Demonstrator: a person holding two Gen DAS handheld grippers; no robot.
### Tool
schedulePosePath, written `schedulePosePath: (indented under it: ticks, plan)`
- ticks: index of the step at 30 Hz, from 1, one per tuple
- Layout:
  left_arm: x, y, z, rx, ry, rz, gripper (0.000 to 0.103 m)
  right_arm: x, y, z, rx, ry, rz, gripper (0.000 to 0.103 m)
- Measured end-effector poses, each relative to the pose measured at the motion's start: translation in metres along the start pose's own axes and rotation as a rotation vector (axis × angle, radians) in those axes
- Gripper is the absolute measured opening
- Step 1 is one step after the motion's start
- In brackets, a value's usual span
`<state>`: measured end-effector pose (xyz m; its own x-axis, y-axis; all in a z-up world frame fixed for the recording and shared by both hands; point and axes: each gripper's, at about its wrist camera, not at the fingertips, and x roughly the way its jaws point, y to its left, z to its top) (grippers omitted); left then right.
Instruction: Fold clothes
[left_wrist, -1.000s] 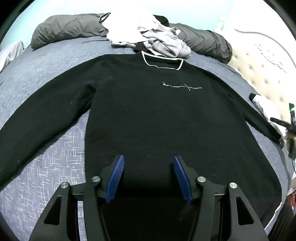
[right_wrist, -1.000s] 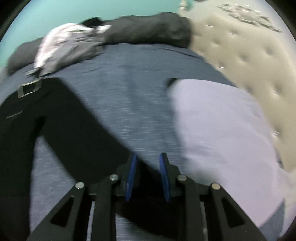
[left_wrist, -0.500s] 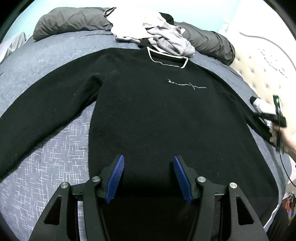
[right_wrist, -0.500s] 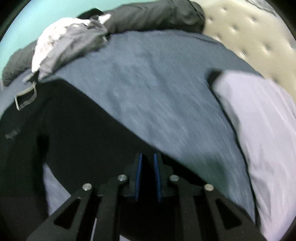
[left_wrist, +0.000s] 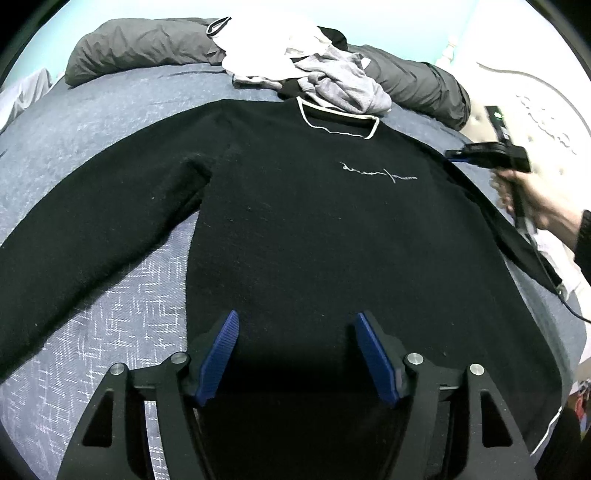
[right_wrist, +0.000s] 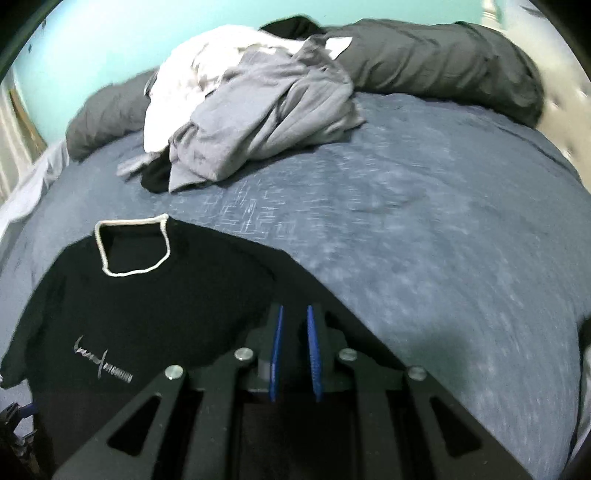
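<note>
A black sweater (left_wrist: 314, 229) with a white-trimmed collar (left_wrist: 338, 123) lies flat, front up, on the blue bedspread (left_wrist: 92, 122), its left sleeve stretched out. My left gripper (left_wrist: 295, 317) hovers over the hem; its jaws are opening, and the blue pads stand wide with nothing pressed between them. My right gripper (right_wrist: 294, 310) is shut on the sweater's right sleeve, with black cloth between its narrow pads. In the left wrist view a hand (left_wrist: 535, 206) holds that right gripper (left_wrist: 452, 157) by the sweater's right shoulder. The sweater (right_wrist: 147, 314) and its collar show to the left in the right wrist view.
A heap of white and grey clothes (left_wrist: 306, 70) lies beyond the collar, against dark grey pillows (left_wrist: 140, 48). A cream tufted headboard (left_wrist: 535, 103) and a pale pillow (left_wrist: 565, 266) border the right side. Bare bedspread (right_wrist: 443, 240) spreads right of the sleeve.
The right gripper closed on the sleeve end and carried it from the bed's right edge in toward the sweater's shoulder. The left gripper's jaws spread wider; it stayed in place.
</note>
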<state>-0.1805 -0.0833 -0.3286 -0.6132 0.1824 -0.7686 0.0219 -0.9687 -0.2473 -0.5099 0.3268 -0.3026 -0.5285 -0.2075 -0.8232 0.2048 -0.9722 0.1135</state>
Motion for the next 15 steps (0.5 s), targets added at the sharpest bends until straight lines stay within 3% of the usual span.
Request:
schedulePosePath:
  ticks: [10,15]
  plan:
    - [0.006,0.004,-0.001,0.019,0.021,-0.008,0.07,0.068,-0.005,0.038,0.043,0.056,-0.075,0.013]
    - [0.008,0.002,-0.002,0.033,0.03,-0.008,0.071,0.057,-0.006,0.046,0.079,-0.004,-0.097,0.013]
